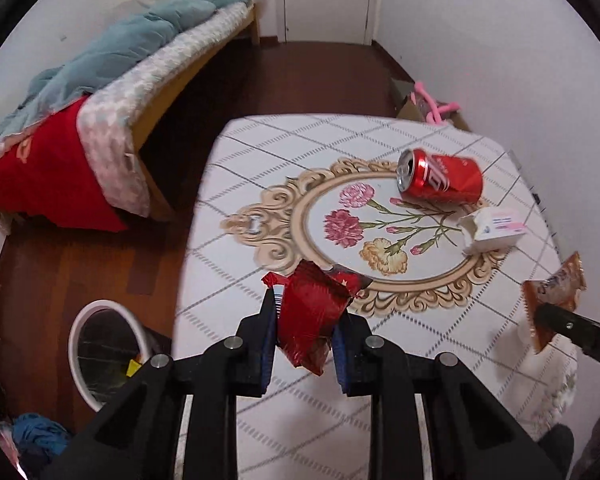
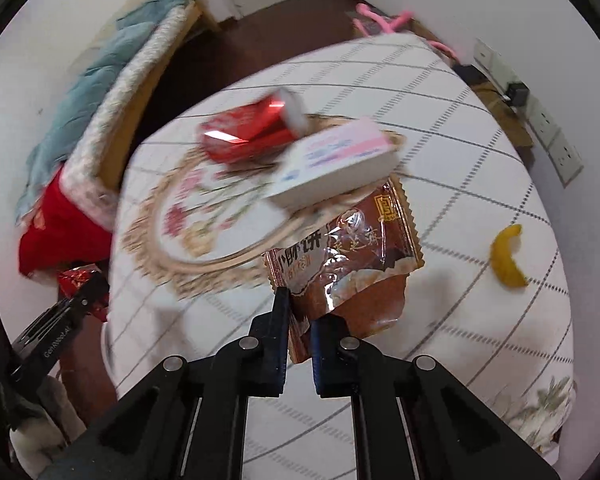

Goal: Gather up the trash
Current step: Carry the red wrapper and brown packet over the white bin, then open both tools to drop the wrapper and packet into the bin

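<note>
My left gripper pinches the red wrapper at lower centre; my right gripper clamps the brown snack packet. The slippery foil could slide out before reaching the white bin, lower left.

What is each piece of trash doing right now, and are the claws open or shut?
Left claw: shut on the red wrapper, lifted.
Right claw: shut on the brown snack packet, lifted.
Red can: lying on its side on the table.
White box: on the table, flap open.
Yellow peel: lying on the table.
Bin: on the floor.
</note>
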`<state>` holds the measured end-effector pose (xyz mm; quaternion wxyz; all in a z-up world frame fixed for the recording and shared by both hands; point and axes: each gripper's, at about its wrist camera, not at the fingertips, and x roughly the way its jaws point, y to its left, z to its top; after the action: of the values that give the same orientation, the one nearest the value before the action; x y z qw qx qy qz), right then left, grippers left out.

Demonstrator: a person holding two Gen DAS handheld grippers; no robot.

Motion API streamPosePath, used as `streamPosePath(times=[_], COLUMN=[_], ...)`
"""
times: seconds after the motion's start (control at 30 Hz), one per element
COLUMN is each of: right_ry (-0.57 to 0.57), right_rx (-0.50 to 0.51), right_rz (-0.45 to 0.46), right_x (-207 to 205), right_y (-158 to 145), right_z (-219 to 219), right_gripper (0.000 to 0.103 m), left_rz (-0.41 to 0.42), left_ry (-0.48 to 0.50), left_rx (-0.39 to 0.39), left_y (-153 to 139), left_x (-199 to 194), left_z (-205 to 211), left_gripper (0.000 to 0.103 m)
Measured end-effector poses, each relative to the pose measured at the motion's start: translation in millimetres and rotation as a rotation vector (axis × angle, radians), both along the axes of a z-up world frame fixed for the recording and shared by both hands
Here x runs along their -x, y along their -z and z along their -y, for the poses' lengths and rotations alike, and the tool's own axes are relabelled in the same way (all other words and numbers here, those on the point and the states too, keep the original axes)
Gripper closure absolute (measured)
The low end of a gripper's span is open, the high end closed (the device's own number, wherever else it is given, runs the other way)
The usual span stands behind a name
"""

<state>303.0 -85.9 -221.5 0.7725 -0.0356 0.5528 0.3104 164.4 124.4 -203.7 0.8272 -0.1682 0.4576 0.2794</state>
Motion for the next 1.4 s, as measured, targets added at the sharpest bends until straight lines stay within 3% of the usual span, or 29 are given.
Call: streamPosePath(times=[0.4,0.57,0.7,0.8,0.97,1.13,1.23,1.33,1.37,1.4], right_ry=[-0.275,-0.422,-0.513,-0.569,-0.633,-0.637,-0.641,-0.642,-0.651,-0.655], right_rx=[-0.124,-0.145,-0.133,-0.097,0.005,0.109,0.156,0.170,0.175,0.181], right_rz=[0.043,0.022,-0.008,-0.045,-0.157,-0.245,-0.290,-0.322,-0.336,-0.344], right_x=[126,189,229,257,291,296,294,292,291,289], right_y=[-69,-73,-57,-29,50,127,162,189,199,205], right_z=[-102,-178,-231,-272,-338,-392,-419,-441,-449,-454], right_gripper=[0.093,0.093,0.093,0.093,0.093,0.093,0.093,0.093,0.093,0.093], left_rz=[0.088,0.078,0.064,0.065,0.046,0.027,0.034,0.014,0.016,0.021], left_ry=[-0.130,-0.232,-0.328,-0.395,-0.486,-0.530,-0.552,-0.581,-0.587,-0.595], left_rx=[-0.103,-0.123,-0.092,-0.004,0.188,0.370,0.449,0.485,0.491,0.500], left_y=[-77,-81,-63,-33,40,107,131,152,154,158], left_x=[138,197,246,280,318,332,335,337,341,344], left_z=[-46,-87,-127,-160,-216,-262,-275,-288,-288,-289], left_gripper=[0.082,0.082,0.082,0.082,0.082,0.081,0.079,0.072,0.065,0.048])
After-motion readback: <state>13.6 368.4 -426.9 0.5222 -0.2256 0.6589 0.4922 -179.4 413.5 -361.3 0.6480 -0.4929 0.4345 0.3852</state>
